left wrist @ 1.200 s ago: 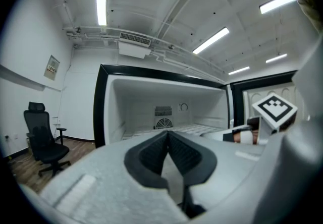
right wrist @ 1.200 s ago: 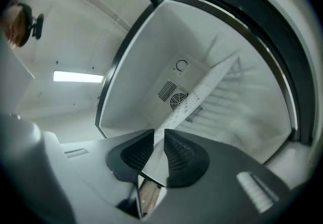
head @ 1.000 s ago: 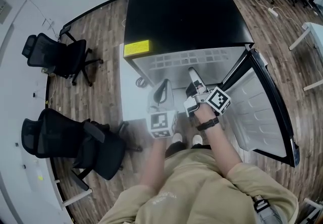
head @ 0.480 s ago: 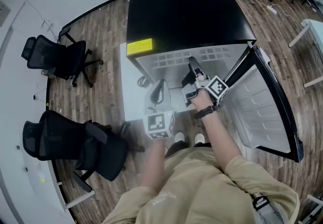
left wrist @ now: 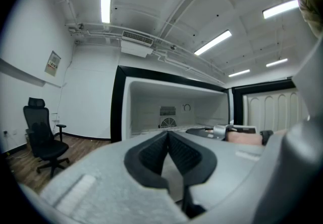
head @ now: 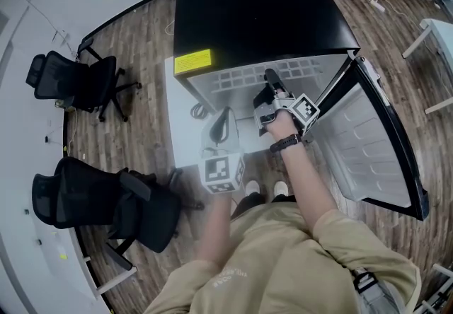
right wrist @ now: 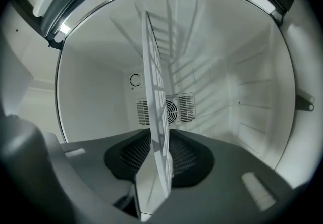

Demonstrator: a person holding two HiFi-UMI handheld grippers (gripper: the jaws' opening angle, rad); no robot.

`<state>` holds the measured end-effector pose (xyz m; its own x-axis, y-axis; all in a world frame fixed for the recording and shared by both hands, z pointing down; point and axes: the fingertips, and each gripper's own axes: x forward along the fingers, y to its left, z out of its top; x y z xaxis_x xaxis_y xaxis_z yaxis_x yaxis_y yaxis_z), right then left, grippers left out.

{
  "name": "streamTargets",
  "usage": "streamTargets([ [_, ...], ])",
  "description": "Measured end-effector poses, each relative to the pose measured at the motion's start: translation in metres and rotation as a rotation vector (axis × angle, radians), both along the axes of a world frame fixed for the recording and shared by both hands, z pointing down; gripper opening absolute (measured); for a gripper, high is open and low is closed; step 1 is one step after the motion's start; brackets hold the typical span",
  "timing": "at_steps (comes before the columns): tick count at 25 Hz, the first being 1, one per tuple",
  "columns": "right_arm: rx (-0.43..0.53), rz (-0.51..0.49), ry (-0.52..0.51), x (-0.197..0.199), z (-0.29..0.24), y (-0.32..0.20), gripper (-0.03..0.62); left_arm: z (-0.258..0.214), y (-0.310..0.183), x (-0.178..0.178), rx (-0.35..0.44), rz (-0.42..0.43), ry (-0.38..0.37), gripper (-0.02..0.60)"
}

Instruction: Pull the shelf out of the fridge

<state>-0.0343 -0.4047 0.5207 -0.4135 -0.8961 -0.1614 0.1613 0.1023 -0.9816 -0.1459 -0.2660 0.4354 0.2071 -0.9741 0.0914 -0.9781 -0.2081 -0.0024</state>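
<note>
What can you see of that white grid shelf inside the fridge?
The thin white grid shelf looks like plastic: a flat panel pierced by rows of rectangular openings. It sits inside the white-walled fridge, reaching back towards the round fan grille. The right gripper view shows it edge-on. The right tool grips its front edge; its jaws have just been closing, a dark ribbed pad on each face.

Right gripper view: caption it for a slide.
Right tongs, having just been closing, clamp the white shelf inside the fridge.
</note>
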Motion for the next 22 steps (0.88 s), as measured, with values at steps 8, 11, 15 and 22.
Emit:
streamTargets([
  [8, -0.029, -0.002, 0.014, -0.005, 0.003, -0.002, 0.048, 0.006, -0.003, 0.010, -0.016, 0.034, 0.015, 0.003],
  [11, -0.031, -0.009, 0.037, -0.005, 0.003, -0.002, 0.041, 0.007, -0.002, 0.016, -0.020, 0.050, 0.017, 0.003],
  [15, -0.046, -0.007, 0.038, -0.007, -0.006, -0.001, 0.037, 0.008, 0.000, 0.019, -0.023, 0.057, 0.016, 0.003],
  [22, -0.049, -0.010, 0.051, -0.007, -0.007, 0.000, 0.034, 0.008, 0.006, 0.019, -0.026, 0.053, 0.015, 0.003],
])
